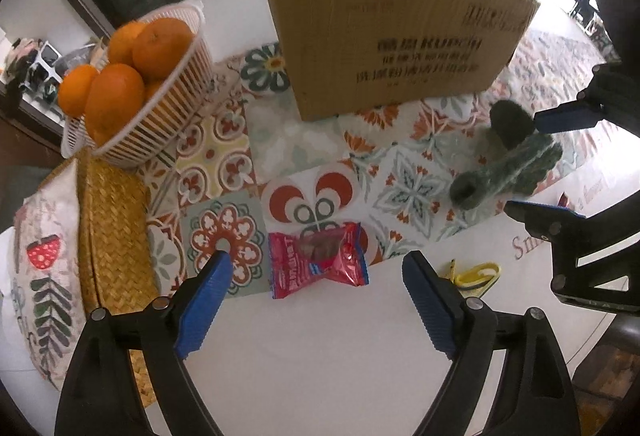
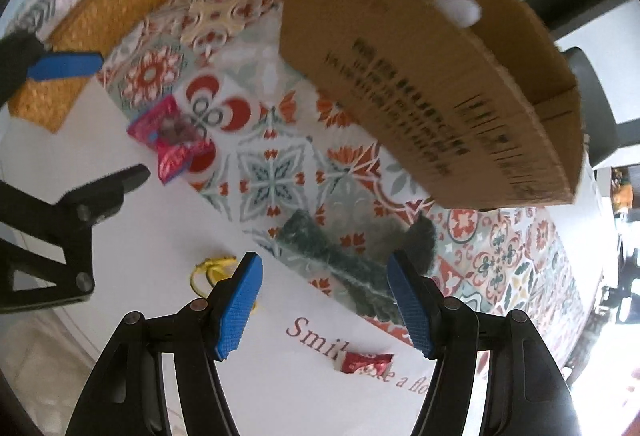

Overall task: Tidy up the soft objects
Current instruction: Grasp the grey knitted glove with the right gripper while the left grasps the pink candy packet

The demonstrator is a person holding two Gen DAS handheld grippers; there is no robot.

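Right wrist view shows the right gripper (image 2: 324, 300) with jaws spread wide and empty, hanging over the dark green fuzzy knitted soft toy (image 2: 340, 264) at lower centre on the patterned tile-print tablecloth (image 2: 272, 172); the open brown cardboard box (image 2: 432, 84) fills the upper right, something white showing inside. Left wrist view shows the left gripper (image 1: 316, 296) equally wide and empty, above the red crinkly snack packet (image 1: 320, 260) at lower centre. Judged step: approaching the toy; next, descend, straddle it, close gently, then carry it to the box.
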